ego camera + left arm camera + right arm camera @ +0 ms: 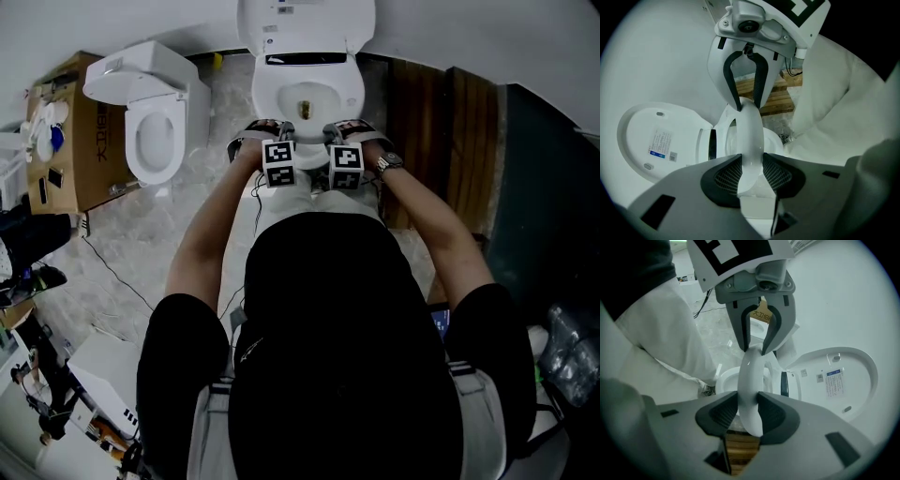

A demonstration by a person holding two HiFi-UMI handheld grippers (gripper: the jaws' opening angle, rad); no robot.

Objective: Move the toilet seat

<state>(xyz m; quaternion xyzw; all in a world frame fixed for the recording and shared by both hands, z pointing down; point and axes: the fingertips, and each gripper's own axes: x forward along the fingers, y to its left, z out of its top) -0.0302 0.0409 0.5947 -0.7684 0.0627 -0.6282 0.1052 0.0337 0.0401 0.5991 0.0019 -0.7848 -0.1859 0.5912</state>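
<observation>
Bathroom: toilet seat (751, 133) between tools (752, 176) (748, 411)

Your head camera sits high and faces steeply down past your torso and arms, with the toilet lid (305, 23) at the frame's top edge. The left gripper (752, 174) camera looks along its own jaws, very near the toilet seat (751, 136), and faces the right gripper (747, 105). The right gripper camera mirrors this from the opposite side. All three views share the seat and the raised lid.
</observation>
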